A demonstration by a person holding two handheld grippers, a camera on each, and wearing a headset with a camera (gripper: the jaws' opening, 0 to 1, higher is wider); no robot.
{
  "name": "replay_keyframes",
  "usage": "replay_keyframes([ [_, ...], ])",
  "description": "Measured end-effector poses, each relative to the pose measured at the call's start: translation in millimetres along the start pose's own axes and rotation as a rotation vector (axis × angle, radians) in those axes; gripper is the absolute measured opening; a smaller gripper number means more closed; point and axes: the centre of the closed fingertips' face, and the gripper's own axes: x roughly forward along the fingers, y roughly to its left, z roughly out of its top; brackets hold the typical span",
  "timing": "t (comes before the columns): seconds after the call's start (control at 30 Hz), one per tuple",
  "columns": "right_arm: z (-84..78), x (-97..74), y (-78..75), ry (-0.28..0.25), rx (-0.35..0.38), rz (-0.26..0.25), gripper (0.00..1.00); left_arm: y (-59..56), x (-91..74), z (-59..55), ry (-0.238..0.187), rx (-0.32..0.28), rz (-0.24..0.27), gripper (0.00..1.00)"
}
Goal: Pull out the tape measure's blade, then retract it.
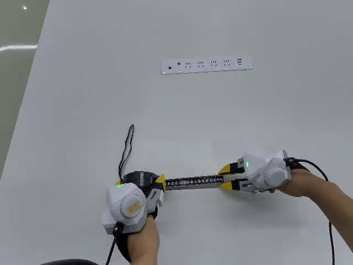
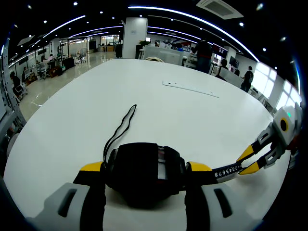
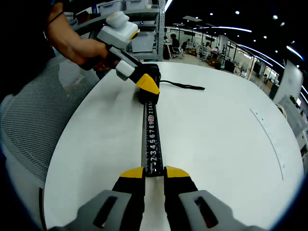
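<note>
- The tape measure (image 1: 141, 178) is a black case that rests on the white desk (image 1: 248, 121). It sits close to the desk's near edge, on the person's side, and nearer the left edge than the right.
- The left gripper (image 1: 139, 182) has its yellow-tipped jaws set wide, one on each side of the case, and they press against it. In the left gripper view the case (image 2: 144, 180) sits squarely between the tips of that gripper (image 2: 144, 167).
- The blade (image 1: 194, 181) is drawn partway out of the case and runs to the right, roughly parallel with the near edge. It stays low over the desk, with its numbered face up.
- The right gripper (image 1: 225, 177) has its jaws nearly closed, pinching the free end of the blade between the yellow tips. The right gripper view shows the blade (image 3: 152, 139) leading straight from that gripper (image 3: 154, 172) to the case (image 3: 153, 73).
- A black wrist strap (image 1: 127, 149) trails from the case as a thin loop and lies flat on the desk, pointing toward the far edge.
- A white power strip (image 1: 207, 64) lies flat toward the far edge, well apart from the tape measure.
- The person's left hand (image 1: 140, 243) and right hand (image 1: 298, 182) each hold a gripper from the near edge.
</note>
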Motion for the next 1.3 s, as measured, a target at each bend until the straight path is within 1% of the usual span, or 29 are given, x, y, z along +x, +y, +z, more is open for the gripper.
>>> replay_keyframes([
  [0.93, 15.0, 20.3, 0.5, -0.005, -0.020, 0.019, 0.13, 0.2, 1.1, -1.2, 0.010, -0.016, -0.010, 0.64],
  [1.3, 25.3, 29.4, 1.4, -0.015, -0.026, 0.028, 0.13, 0.0, 0.4, -1.9, 0.013, -0.028, -0.019, 0.65],
])
